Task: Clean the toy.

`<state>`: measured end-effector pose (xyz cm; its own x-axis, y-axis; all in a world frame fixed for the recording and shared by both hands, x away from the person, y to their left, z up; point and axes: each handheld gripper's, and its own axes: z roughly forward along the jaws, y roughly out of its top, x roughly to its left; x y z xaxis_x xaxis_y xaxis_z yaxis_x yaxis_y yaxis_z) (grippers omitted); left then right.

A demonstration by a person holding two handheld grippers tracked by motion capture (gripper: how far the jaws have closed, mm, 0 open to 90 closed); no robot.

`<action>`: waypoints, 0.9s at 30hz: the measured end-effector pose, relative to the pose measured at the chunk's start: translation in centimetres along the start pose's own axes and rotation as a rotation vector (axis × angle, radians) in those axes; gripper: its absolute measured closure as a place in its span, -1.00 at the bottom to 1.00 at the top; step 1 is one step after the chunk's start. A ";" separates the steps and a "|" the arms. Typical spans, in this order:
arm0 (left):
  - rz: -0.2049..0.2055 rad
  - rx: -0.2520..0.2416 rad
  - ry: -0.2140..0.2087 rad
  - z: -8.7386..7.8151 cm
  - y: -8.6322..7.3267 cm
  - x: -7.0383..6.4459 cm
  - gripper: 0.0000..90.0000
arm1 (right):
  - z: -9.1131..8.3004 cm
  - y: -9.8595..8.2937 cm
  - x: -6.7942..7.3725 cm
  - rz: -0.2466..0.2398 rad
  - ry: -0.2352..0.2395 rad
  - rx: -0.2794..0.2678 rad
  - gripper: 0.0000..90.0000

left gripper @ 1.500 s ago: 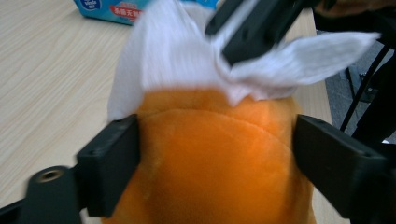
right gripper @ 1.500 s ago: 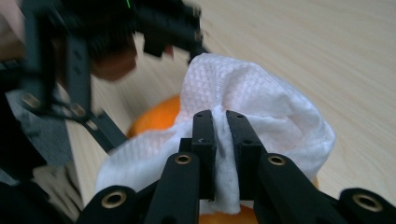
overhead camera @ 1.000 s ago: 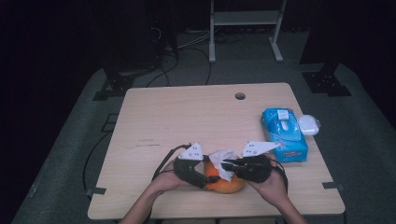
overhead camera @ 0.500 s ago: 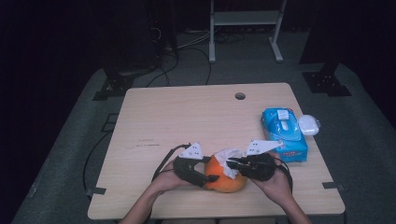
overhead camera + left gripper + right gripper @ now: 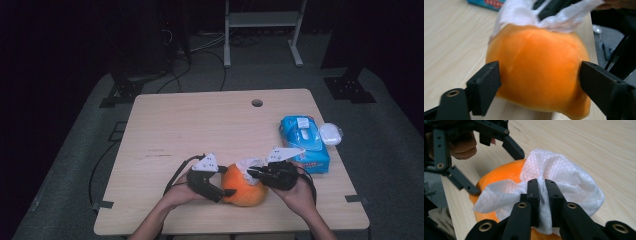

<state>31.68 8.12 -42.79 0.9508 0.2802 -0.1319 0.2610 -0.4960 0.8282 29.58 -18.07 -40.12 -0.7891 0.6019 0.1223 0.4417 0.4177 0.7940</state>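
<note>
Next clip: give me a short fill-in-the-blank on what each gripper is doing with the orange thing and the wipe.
1. The left gripper has one of its fingers on each side of the ____ object.
2. The right gripper pinches a white ____ on top of that object.
3. The blue wipes pack lies on the ____ beside a small white lid.

Missing words: orange; wipe; table.

**Hidden, cropped and blurred**

In the left gripper view the orange fruit (image 5: 536,67) is softly blurred, its underside cut by the bottom edge; the white wipe (image 5: 524,12) runs off the top. In the high view the blue wipe pack (image 5: 304,142) print is too small to read
</note>
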 end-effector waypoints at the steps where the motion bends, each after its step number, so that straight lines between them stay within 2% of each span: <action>1: -0.018 -0.002 -0.011 0.1 -0.1 0.2 -0.60 | 0.0 0.1 0.1 -0.008 -0.005 0.004 0.83; 3: -0.009 0.002 -0.020 0.1 -0.3 0.1 -0.49 | -0.1 0.2 0.3 -0.011 -0.005 0.011 0.83; 5: 0.023 0.014 -0.016 0.0 -0.1 -0.3 -0.45 | -0.1 0.5 1.0 -0.029 0.004 0.012 0.82; 7: 0.080 0.024 0.000 0.0 0.0 -0.8 -0.40 | 0.0 0.8 1.7 -0.045 0.008 0.010 0.82; 8: 0.099 0.027 0.000 0.1 0.1 -1.1 -0.37 | 0.2 1.2 2.5 -0.060 0.030 -0.004 0.82; 9: 0.116 0.035 0.004 0.2 0.1 -1.2 -0.37 | 0.2 1.2 2.5 -0.060 0.030 -0.004 0.82; 10: 0.137 0.043 0.008 0.3 0.1 -1.5 -0.36 | 0.4 1.5 3.1 -0.081 0.029 -0.008 0.82; 12: 0.176 0.052 0.002 0.5 0.1 -1.9 -0.35 | 0.5 1.7 3.3 -0.082 0.033 -0.013 0.82; 13: 0.175 0.056 0.003 0.6 0.0 -1.9 -0.38 | 0.7 1.8 3.3 -0.090 0.030 -0.007 0.82; 15: 0.160 0.053 -0.002 0.6 0.0 -1.7 -0.49 | 0.7 1.6 3.0 -0.075 0.033 -0.007 0.82; 16: 0.121 0.026 0.001 0.5 0.3 -1.4 -0.60 | 0.7 1.5 2.9 -0.065 0.038 -0.007 0.82; 17: 0.121 0.026 0.001 0.5 0.3 -1.4 -0.68 | 0.7 1.5 2.9 -0.065 0.038 -0.007 0.82; 18: 0.101 -0.012 0.008 0.4 0.5 -1.3 -0.70 | 0.7 1.3 2.9 -0.052 0.076 -0.014 0.82; 19: 0.091 -0.028 0.001 0.4 0.6 -1.2 -0.70 | 0.7 1.3 2.9 -0.052 0.076 -0.014 0.82; 21: 0.098 -0.003 0.014 0.8 0.6 -1.4 -0.62 | 0.9 1.3 3.1 -0.064 0.076 -0.011 0.82; 22: 0.089 0.005 0.019 0.9 0.4 -1.4 -0.59 | 0.8 1.3 3.0 -0.064 0.073 -0.009 0.82; 23: 0.086 0.032 0.021 1.1 0.0 -1.2 -0.58 | 0.5 1.3 2.5 -0.059 0.049 0.002 0.82; 25: 0.086 0.048 0.022 1.0 -0.3 -1.0 -0.58 | 0.3 1.2 2.3 -0.056 0.031 0.011 0.82; 26: 0.072 0.054 0.014 0.8 -0.5 -0.8 -0.58 | -0.4 0.7 1.4 -0.034 0.014 0.031 0.82; 27: 0.056 0.056 0.007 0.7 -0.7 -0.5 -0.58 | -0.4 0.7 1.4 -0.034 0.014 0.031 0.82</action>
<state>31.12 7.73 -43.71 0.9630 0.2565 -0.0827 0.2170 -0.5563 0.8022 28.58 -17.17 -39.21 -0.8096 0.5776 0.1043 0.4275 0.4585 0.7792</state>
